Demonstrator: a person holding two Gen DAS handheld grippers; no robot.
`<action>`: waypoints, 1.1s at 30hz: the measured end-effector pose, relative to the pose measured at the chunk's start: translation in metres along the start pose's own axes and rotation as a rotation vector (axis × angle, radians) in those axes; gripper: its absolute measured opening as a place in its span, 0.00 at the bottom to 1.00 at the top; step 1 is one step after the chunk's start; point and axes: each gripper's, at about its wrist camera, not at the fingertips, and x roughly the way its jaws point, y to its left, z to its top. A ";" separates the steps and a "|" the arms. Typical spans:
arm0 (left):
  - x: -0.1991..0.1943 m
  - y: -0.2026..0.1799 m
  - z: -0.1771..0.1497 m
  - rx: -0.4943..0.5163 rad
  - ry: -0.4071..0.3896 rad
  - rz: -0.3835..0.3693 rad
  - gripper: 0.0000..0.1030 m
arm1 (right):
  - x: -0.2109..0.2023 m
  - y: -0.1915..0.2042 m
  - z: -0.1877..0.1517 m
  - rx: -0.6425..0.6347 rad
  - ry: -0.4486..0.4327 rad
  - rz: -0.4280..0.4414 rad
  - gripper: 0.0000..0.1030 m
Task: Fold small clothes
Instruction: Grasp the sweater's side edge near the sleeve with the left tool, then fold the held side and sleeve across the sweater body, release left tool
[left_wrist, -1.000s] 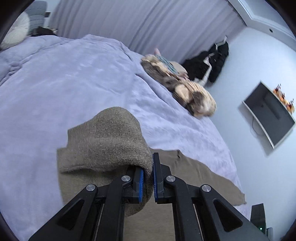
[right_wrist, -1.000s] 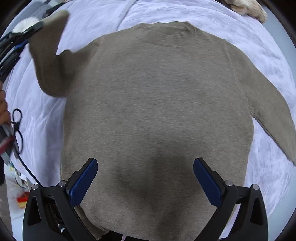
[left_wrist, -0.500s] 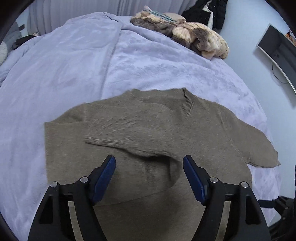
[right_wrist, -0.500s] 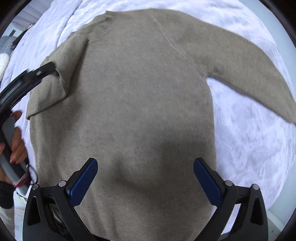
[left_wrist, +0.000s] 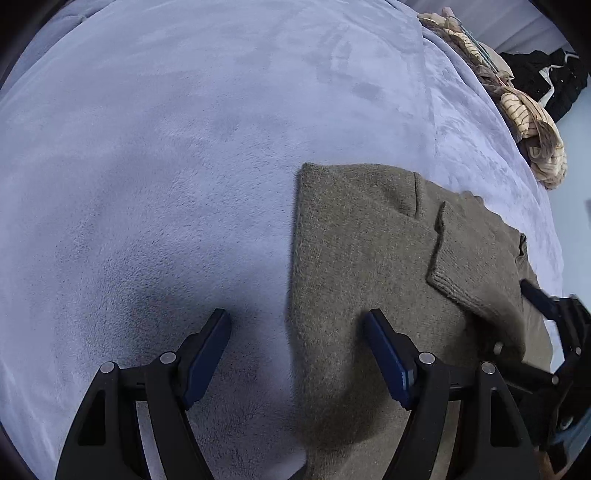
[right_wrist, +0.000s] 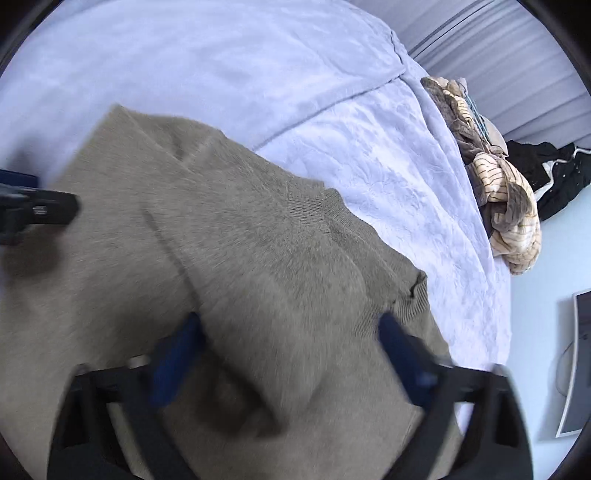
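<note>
An olive-brown knit sweater (left_wrist: 369, 266) lies on the lavender bed cover (left_wrist: 184, 147) with both sleeves folded in over the body; one cuff (left_wrist: 465, 288) rests on top. My left gripper (left_wrist: 297, 349) is open, low over the sweater's left folded edge, one finger above the cover and one above the knit. My right gripper (right_wrist: 291, 350) is open and blurred, just above the sweater (right_wrist: 240, 258), near its right sleeve cuff (right_wrist: 410, 299). The right gripper also shows at the right edge of the left wrist view (left_wrist: 554, 332).
A heap of tan and striped clothes (right_wrist: 506, 206) lies at the far right edge of the bed. Dark garments (right_wrist: 554, 173) hang beyond it by the grey curtain. A wall screen (right_wrist: 580, 369) sits to the right.
My left gripper let go of the left sleeve, which now lies folded across the body, and moved to the sweater's left edge. The right sleeve has also been folded in; my right gripper is moving.
</note>
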 end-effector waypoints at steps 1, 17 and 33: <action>0.001 -0.002 0.002 0.010 0.004 0.002 0.74 | 0.007 -0.009 0.002 0.055 0.020 0.053 0.14; 0.011 -0.036 0.022 0.083 0.010 -0.007 0.23 | 0.030 -0.102 -0.194 1.329 -0.025 1.089 0.66; -0.004 -0.010 0.028 0.144 -0.016 0.038 0.10 | 0.053 0.004 -0.132 1.231 0.165 1.174 0.11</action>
